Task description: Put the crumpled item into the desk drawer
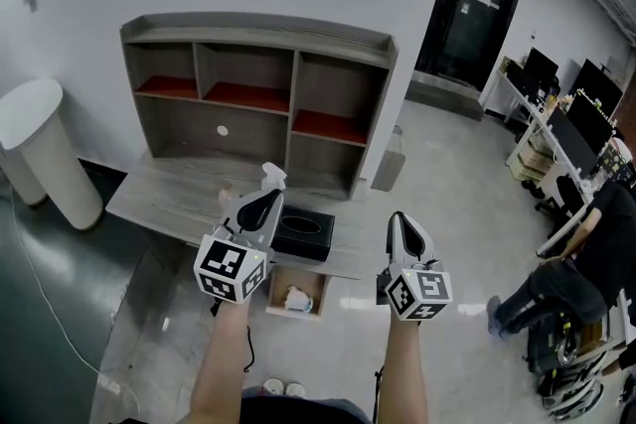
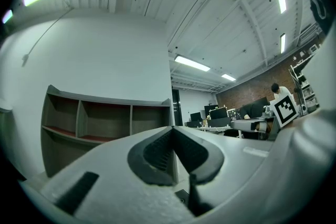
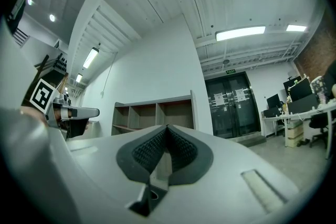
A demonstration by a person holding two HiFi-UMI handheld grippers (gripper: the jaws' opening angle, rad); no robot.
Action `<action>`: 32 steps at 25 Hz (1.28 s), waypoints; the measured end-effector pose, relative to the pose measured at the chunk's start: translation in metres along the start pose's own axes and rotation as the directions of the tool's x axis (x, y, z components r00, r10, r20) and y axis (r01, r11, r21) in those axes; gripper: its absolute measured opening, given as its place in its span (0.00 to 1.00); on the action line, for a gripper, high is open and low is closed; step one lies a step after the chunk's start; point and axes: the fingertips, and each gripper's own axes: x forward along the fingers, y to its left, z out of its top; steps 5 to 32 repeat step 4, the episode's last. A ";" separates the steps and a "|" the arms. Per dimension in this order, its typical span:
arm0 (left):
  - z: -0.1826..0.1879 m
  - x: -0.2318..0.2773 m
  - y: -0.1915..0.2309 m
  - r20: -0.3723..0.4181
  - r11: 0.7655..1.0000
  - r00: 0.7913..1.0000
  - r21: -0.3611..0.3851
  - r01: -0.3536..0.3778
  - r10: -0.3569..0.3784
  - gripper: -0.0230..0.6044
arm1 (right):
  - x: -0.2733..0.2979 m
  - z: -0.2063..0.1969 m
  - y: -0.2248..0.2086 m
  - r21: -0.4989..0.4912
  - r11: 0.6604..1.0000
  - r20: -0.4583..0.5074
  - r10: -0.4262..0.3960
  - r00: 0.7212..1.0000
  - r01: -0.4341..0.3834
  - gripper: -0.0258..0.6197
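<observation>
Below the grey desk point(image 1: 169, 199) a wooden drawer point(image 1: 320, 294) stands open, and a crumpled white item point(image 1: 296, 297) lies inside it. My left gripper point(image 1: 262, 205) is held up over the desk's front edge, jaws shut and empty. To its right, past the desk's corner, my right gripper point(image 1: 404, 227) is also raised, shut on nothing. In the left gripper view the left gripper's point(image 2: 172, 134) pads meet against the shelf unit point(image 2: 105, 123). In the right gripper view the right gripper point(image 3: 167, 136) is closed too, with the shelf unit point(image 3: 157, 113) beyond it.
A black tissue box point(image 1: 303, 233) sits on the desk beside the left gripper, with a small white object point(image 1: 273, 176) behind it. The shelf unit point(image 1: 253, 94) stands on the desk's rear. A white bin point(image 1: 45, 149) is at left, a seated person point(image 1: 581, 278) at right.
</observation>
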 end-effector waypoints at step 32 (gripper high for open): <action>-0.002 -0.002 0.000 -0.005 1.000 1.000 -0.006 -0.002 0.002 0.04 | -0.001 -0.002 0.002 0.003 1.000 -0.005 0.004 1.000 -0.004 0.05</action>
